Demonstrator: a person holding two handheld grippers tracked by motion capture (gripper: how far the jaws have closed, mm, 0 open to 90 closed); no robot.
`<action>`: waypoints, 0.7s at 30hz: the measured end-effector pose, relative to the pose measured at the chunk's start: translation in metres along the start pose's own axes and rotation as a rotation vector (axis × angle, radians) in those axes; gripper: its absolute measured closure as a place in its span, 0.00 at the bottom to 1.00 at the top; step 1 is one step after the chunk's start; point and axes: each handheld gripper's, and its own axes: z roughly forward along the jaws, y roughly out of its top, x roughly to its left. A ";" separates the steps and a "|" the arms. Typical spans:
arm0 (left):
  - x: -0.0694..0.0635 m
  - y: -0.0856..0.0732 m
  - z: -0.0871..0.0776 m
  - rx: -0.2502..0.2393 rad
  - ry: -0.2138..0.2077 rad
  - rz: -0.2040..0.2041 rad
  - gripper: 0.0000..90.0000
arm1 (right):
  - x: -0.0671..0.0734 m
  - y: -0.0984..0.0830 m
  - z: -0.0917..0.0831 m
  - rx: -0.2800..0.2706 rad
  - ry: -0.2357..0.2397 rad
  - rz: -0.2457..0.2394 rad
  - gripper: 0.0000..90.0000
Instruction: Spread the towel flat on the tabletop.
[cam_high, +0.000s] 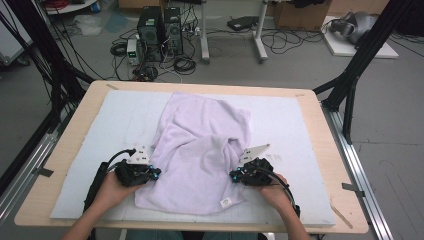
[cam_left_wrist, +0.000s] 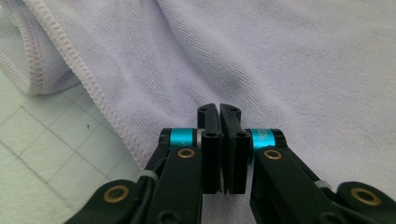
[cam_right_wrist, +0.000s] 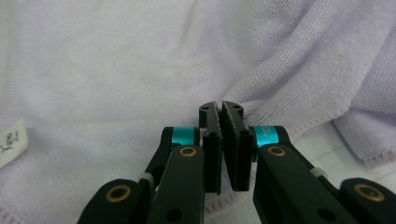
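Black jaws of the left tongs (cam_left_wrist: 219, 112) are seen pressed together in the left gripper view, with nothing pinched between them; lavender cloth lies just under and ahead of their tips. The jaws of the right tongs (cam_right_wrist: 220, 108) are likewise closed in the right gripper view, and no fold is caught between them.

By size, the desk (cam_high: 320, 130) comes first: a pale wooden top, most of it covered by a white gridded mat (cam_high: 115, 120). On the mat a lavender towel (cam_high: 200, 145) is spread in a rumpled, partly folded heap, reaching from near the desk's far edge almost to its near edge, roughly at the middle of the desk's width. A stitched hem (cam_left_wrist: 88, 79) is seen running along the towel's left side, with bare mat beside it. A small white label (cam_high: 225, 202) is sewn near the towel's near right corner.

The left tongs (cam_high: 156, 173) are held at the towel's left edge and the right tongs (cam_high: 233, 175) at its right edge, both towards the desk's near edge, each in a hand.
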 end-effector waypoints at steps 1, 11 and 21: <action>-0.001 0.000 -0.003 0.000 0.002 0.009 0.97 | 0.001 -0.001 -0.002 0.000 0.004 -0.001 0.97; -0.021 -0.017 -0.035 -0.073 -0.025 -0.025 0.98 | 0.029 -0.014 -0.028 -0.044 0.031 -0.028 0.97; -0.017 -0.012 -0.047 -0.113 -0.030 -0.042 0.72 | 0.037 -0.002 -0.049 -0.107 0.018 -0.054 0.77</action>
